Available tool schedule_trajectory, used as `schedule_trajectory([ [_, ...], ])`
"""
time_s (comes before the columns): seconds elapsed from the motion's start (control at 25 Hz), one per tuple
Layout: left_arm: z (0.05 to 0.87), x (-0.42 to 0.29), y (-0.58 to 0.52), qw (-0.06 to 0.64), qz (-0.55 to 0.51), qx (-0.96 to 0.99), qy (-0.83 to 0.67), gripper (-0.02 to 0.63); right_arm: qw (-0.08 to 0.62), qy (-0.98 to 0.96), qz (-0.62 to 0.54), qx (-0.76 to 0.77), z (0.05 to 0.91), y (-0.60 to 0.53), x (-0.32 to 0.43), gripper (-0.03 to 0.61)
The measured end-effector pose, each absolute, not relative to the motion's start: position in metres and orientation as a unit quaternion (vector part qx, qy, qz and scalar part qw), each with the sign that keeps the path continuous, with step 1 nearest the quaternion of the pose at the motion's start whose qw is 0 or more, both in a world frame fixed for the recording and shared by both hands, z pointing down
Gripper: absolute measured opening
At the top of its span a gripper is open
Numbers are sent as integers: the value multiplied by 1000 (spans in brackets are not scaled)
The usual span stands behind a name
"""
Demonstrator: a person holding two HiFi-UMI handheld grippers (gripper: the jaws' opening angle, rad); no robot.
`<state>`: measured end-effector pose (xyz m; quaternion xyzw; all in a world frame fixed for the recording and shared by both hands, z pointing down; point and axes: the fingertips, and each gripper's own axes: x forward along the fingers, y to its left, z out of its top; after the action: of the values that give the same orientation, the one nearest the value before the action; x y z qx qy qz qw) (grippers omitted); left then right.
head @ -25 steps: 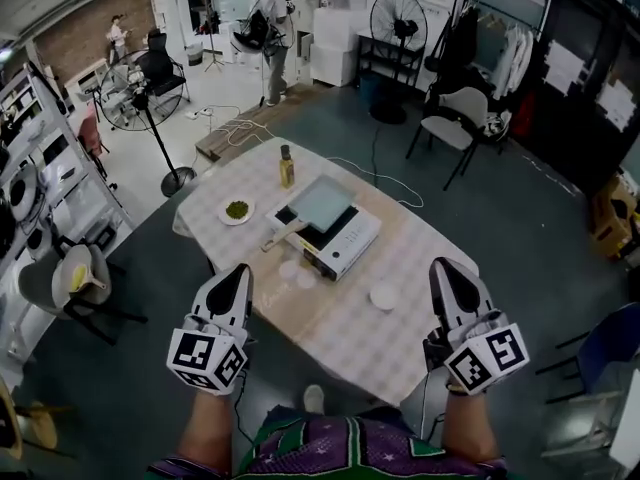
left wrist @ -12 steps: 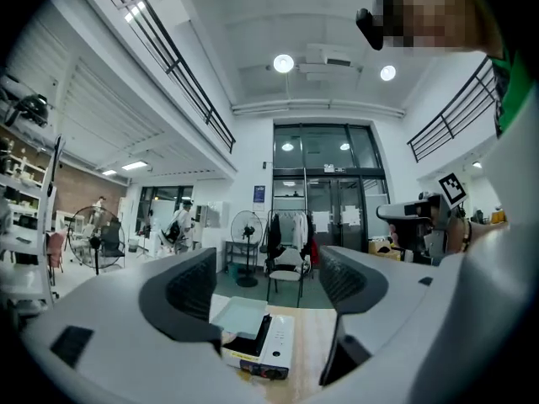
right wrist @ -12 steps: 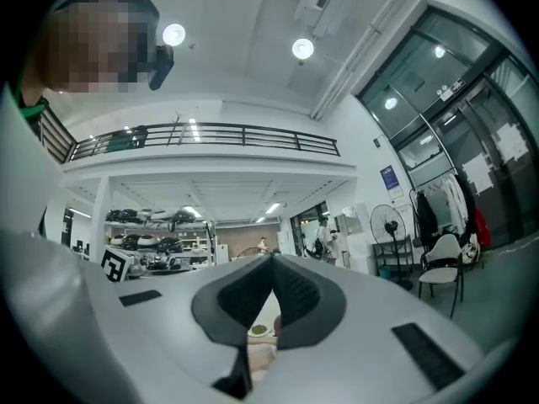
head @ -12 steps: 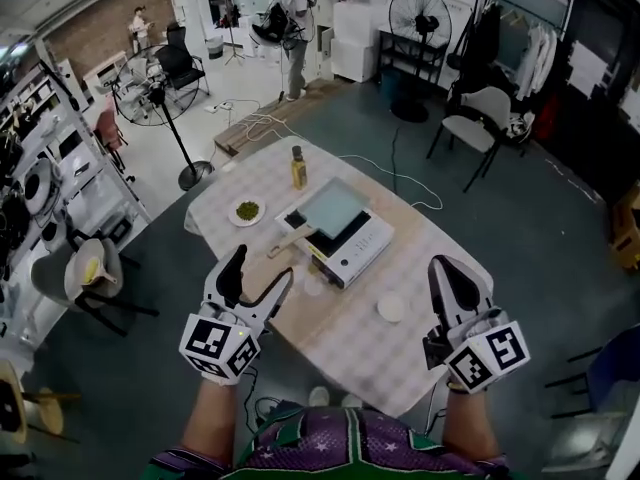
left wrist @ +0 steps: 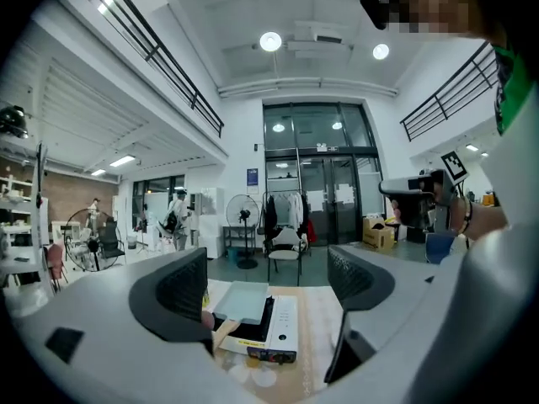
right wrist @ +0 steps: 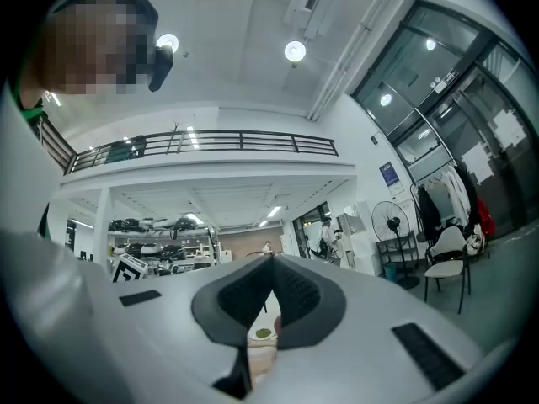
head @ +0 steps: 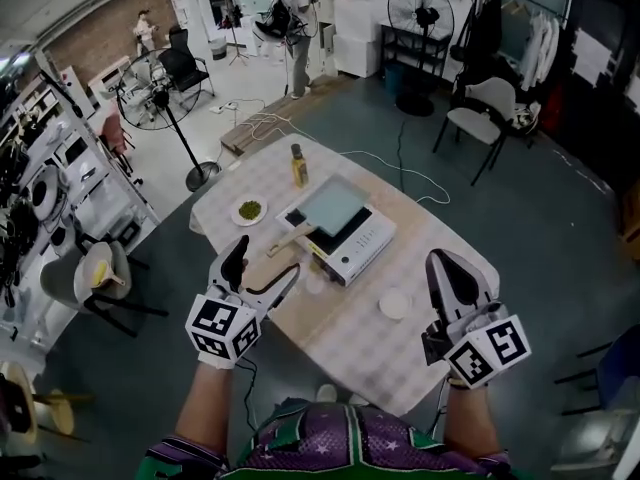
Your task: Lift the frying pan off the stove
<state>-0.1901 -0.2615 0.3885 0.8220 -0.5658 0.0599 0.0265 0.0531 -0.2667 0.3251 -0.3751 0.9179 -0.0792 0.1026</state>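
Observation:
A square pale grey-blue frying pan [head: 333, 205] with a wooden handle [head: 286, 240] sits on a white portable stove [head: 358, 242] in the middle of the checked table. In the left gripper view the pan [left wrist: 242, 300] and stove [left wrist: 280, 326] lie ahead between the jaws. My left gripper [head: 260, 272] hovers at the table's near left edge, short of the handle. Its jaws are opening and nothing is between them. My right gripper [head: 452, 280] hangs over the table's near right corner. Its jaws are shut and hold nothing [right wrist: 271, 266].
An oil bottle [head: 298, 166] and a plate of greens [head: 249, 210] stand behind and left of the stove. A small white dish [head: 394, 305] and clear lids [head: 315, 284] lie nearer me. Fans, chairs, shelves and a cable surround the table [head: 350, 358]; people stand far back.
The left gripper's jaws went from shut to wide apart, and it drew slightly nearer the table's edge. The view shifted closer to the table. The right gripper stayed shut.

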Motion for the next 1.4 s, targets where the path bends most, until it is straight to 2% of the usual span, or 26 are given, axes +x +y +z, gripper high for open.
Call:
schedule_trajectory([
  [0.56,443,-174,-330,49,176,832,-523,448,84,919,-76,-379,352,-300,48,8],
  [0.96,518,-206,-401,104,221,843,-479,448,41,897,-64,-435,375,-367,2,8],
  [1.4,596,-230,-467,175,282,839,-431,448,25,882,-82,-463,407,-424,-45,8],
])
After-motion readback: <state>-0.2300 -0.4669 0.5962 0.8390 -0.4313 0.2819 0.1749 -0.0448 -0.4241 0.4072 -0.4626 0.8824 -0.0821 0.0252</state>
